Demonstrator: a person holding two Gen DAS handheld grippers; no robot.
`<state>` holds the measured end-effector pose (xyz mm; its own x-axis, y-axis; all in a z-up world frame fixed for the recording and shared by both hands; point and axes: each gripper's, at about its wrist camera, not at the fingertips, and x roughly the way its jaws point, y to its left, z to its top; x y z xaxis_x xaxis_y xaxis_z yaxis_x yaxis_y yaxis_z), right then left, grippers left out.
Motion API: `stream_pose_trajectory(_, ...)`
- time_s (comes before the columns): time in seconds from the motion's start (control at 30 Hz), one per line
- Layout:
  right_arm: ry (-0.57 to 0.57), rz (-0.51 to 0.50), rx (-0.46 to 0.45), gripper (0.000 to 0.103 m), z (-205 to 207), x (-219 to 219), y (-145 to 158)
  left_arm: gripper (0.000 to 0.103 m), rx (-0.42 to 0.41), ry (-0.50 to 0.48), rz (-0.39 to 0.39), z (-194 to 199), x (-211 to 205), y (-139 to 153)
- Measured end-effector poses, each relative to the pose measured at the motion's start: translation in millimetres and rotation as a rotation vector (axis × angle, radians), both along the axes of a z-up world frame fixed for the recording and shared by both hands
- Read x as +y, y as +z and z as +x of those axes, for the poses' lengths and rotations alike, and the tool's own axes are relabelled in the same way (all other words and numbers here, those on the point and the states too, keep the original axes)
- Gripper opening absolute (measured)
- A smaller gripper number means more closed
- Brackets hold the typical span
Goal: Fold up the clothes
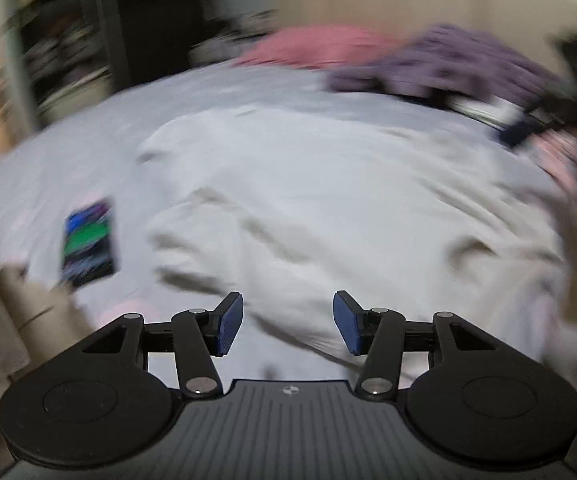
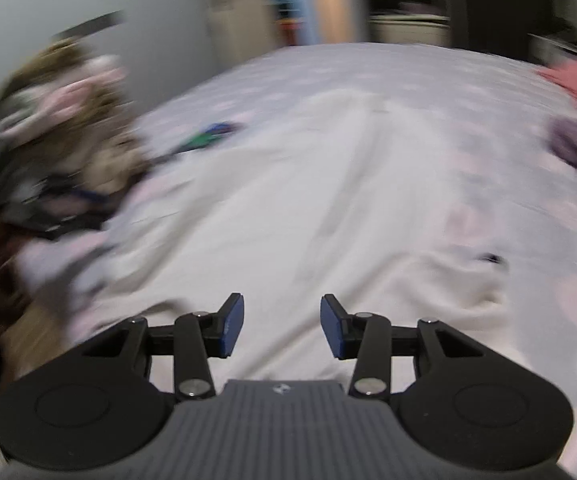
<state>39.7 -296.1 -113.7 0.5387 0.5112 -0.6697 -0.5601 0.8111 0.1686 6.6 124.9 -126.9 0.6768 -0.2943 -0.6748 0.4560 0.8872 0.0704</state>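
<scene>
Lying beside white garment [image 1: 308, 200], phone [image 1: 88, 240], pink clothes [image 1: 320, 46], purple clothes [image 1: 448, 64]

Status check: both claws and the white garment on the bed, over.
Left claw open, empty. Right claw open, empty. White garment spread flat on bed, wrinkled, unheld. Phone lies beside it, off the cloth.

Legible text: none | Signs: small round white emblem on ribbed grey gripper body [image 1: 289, 390], unreadable | Motion blur obscures colourful rectangular flat object [image 1: 88, 240]
</scene>
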Motion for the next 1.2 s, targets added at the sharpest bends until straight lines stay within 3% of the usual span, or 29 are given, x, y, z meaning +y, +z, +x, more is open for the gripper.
stream_pose_trajectory(0.07,-0.13,-0.028,0.007,0.054,10.5,-4.5,-4.5,0.048,0.022,0.08,-0.019,18.1,3.1,-6.3)
stream_pose_trajectory(0.23,-0.397,-0.023,0.083,0.055,23.9,-40.7,-22.9,0.047,0.064,0.22,-0.146,52.6,14.4,-17.4)
stream_pose_trajectory(0.33,-0.512,0.003,0.119,0.055,28.2,-62.2,-32.9,0.047,0.097,0.311,-0.183,65.9,22.4,-23.3)
stream_pose_trajectory(0.47,-0.615,0.072,0.176,0.055,34.6,-83.6,-45.9,0.047,0.142,0.362,-0.245,76.4,34.3,-31.5)
stream_pose_trajectory(0.57,-0.635,0.131,0.199,0.055,42.0,-91.2,-56.6,0.038,0.168,0.37,-0.27,84.3,36.8,-36.6)
stream_pose_trajectory(0.63,-0.647,0.148,0.208,0.055,48.5,-92.9,-63.6,0.023,0.186,0.364,-0.293,89.1,37.0,-39.3)
stream_pose_trajectory(0.67,-0.653,0.15,0.213,0.054,51.8,-92.4,-66.0,0.022,0.193,0.374,-0.293,91.2,36.5,-40.3)
stream_pose_trajectory(0.7,-0.656,0.149,0.215,0.046,54.1,-91.4,-67.2,0.017,0.199,0.384,-0.293,93.0,36.0,-41.3)
stream_pose_trajectory(0.73,-0.648,0.142,0.212,0.008,55.1,-89.3,-66.7,0.011,0.196,0.39,-0.291,93.0,35.9,-41.3)
stream_pose_trajectory(0.77,-0.635,0.135,0.212,0.001,56.6,-87.0,-66.4,0.008,0.182,0.39,-0.285,91.9,35.3,-40.2)
stream_pose_trajectory(0.8,-0.631,0.134,0.208,0.0,57.1,-86.6,-65.4,0.0,0.167,0.39,-0.28,90.8,34.6,-39.1)
stream_pose_trajectory(1.03,-0.74,0.223,0.111,0.0,42.2,-124.6,-38.3,0.0,0.028,0.437,-0.243,65.7,37.6,-11.2)
stream_pose_trajectory(1.2,-0.717,0.26,0.144,0.003,38.6,-139.6,-34.9,0.0,0.005,0.455,-0.187,49.7,47.8,-3.1)
